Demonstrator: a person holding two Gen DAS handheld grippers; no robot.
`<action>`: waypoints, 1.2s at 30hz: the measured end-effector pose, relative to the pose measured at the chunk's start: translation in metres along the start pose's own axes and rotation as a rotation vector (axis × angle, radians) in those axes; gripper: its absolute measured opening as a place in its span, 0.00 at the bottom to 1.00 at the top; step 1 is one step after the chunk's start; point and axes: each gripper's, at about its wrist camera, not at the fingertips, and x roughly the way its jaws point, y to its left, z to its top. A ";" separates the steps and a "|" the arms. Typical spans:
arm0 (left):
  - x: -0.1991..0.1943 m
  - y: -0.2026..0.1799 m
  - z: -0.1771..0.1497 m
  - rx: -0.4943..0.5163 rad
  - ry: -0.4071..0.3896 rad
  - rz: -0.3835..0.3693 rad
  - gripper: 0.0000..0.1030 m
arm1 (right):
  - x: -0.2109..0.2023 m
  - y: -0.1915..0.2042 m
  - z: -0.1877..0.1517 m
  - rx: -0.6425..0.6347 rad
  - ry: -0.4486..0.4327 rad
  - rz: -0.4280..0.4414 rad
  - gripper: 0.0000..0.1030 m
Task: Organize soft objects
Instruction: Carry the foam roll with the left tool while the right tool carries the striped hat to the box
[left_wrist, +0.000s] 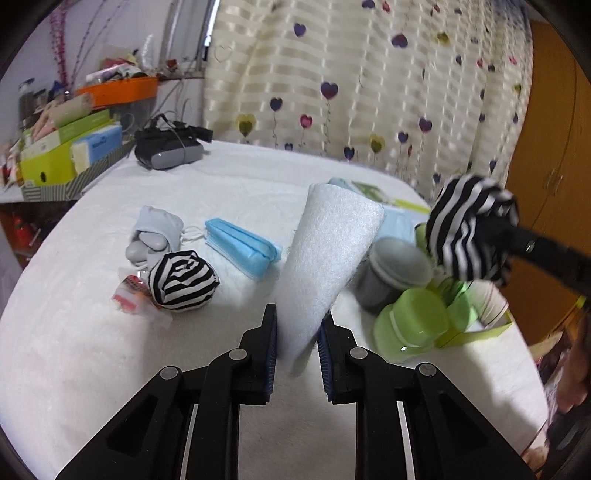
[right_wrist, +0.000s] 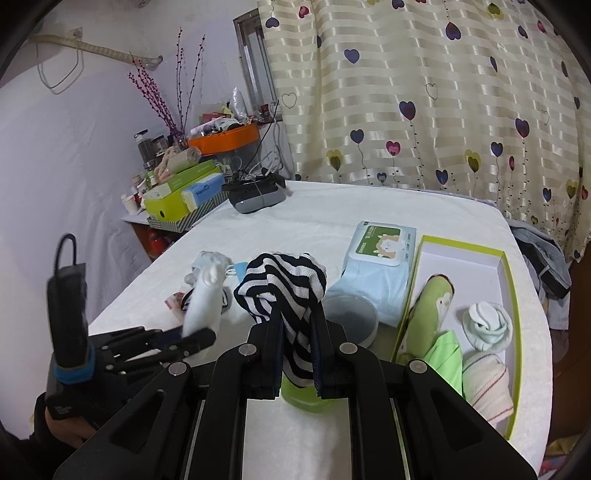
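Gripping a white cloth (left_wrist: 325, 254) in my left gripper (left_wrist: 297, 354), jaws clamped on its lower end at frame centre; my right gripper (right_wrist: 297, 354) pinches a striped sock (right_wrist: 284, 291) mid-frame. Another striped ball (left_wrist: 183, 280) lies left on the tabletop (left_wrist: 92, 350); the box (right_wrist: 511, 280) sits lower right.

Left claw (left_wrist: 297, 332) clamped, raised; right claw (right_wrist: 297, 354) clamped, raised alongside.
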 end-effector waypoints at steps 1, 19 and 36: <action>-0.004 -0.002 -0.001 -0.004 -0.008 0.001 0.18 | -0.002 0.000 -0.001 -0.001 -0.001 0.001 0.12; -0.038 -0.037 0.009 0.004 -0.086 -0.086 0.18 | -0.031 -0.016 -0.009 0.033 -0.039 -0.028 0.12; -0.027 -0.087 0.013 0.076 -0.070 -0.161 0.18 | -0.069 -0.071 -0.016 0.126 -0.093 -0.122 0.12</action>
